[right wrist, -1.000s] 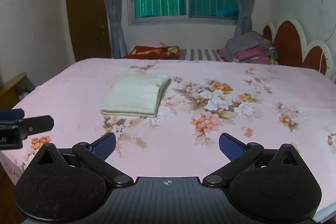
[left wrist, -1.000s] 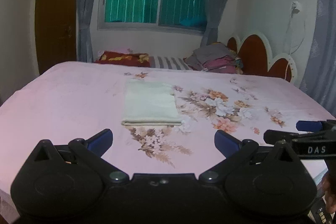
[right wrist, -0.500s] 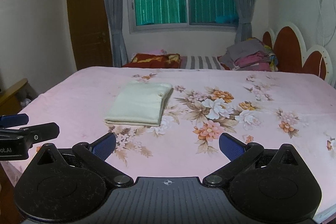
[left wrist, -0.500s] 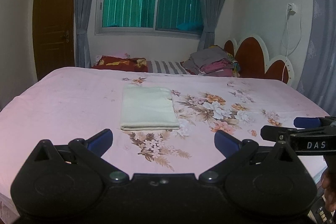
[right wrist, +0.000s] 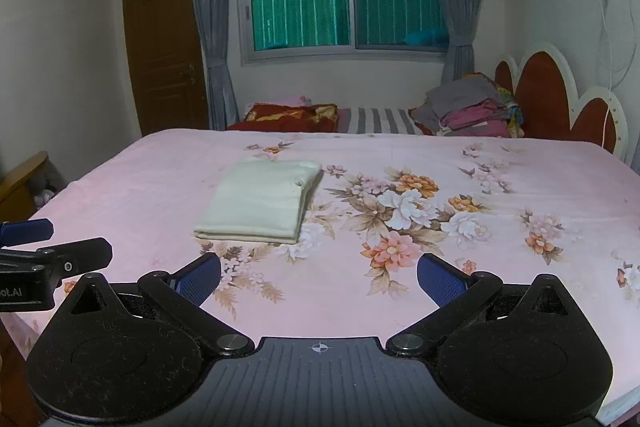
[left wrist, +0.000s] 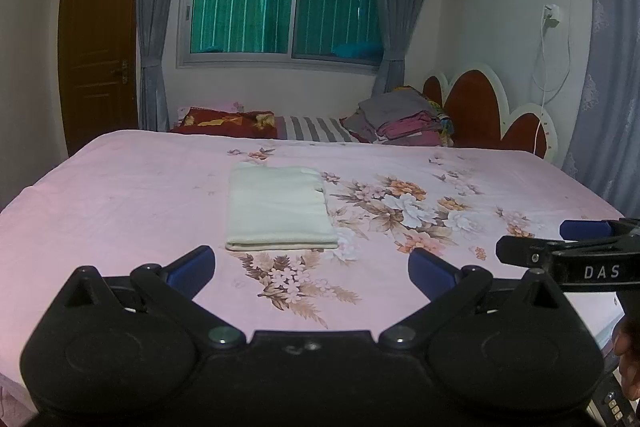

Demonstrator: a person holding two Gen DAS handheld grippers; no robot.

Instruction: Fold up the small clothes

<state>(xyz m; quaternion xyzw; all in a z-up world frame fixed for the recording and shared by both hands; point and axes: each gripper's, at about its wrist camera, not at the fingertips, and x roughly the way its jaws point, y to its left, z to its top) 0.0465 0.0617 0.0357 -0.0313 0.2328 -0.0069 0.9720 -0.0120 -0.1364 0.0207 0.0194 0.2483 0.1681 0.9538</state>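
Note:
A pale cream garment (left wrist: 278, 207) lies folded into a neat rectangle on the pink flowered bed sheet (left wrist: 120, 195); it also shows in the right wrist view (right wrist: 260, 201). My left gripper (left wrist: 311, 265) is open and empty, held near the bed's front edge, short of the garment. My right gripper (right wrist: 319, 274) is open and empty too, to the right of the left one. In the left wrist view the right gripper's fingers (left wrist: 536, 254) show at the right edge. In the right wrist view the left gripper's fingers (right wrist: 76, 255) show at the left edge.
A stack of folded grey and pink clothes (left wrist: 404, 123) sits at the far side by the red headboard (left wrist: 480, 107). A red patterned pillow (left wrist: 228, 119) and a striped cloth (left wrist: 316, 129) lie at the back. A wooden piece of furniture (right wrist: 20, 179) stands left of the bed.
Both grippers have drawn back and risen a little, so the garment looks farther away and more of the room shows. The garment has not moved. Both grippers stay open.

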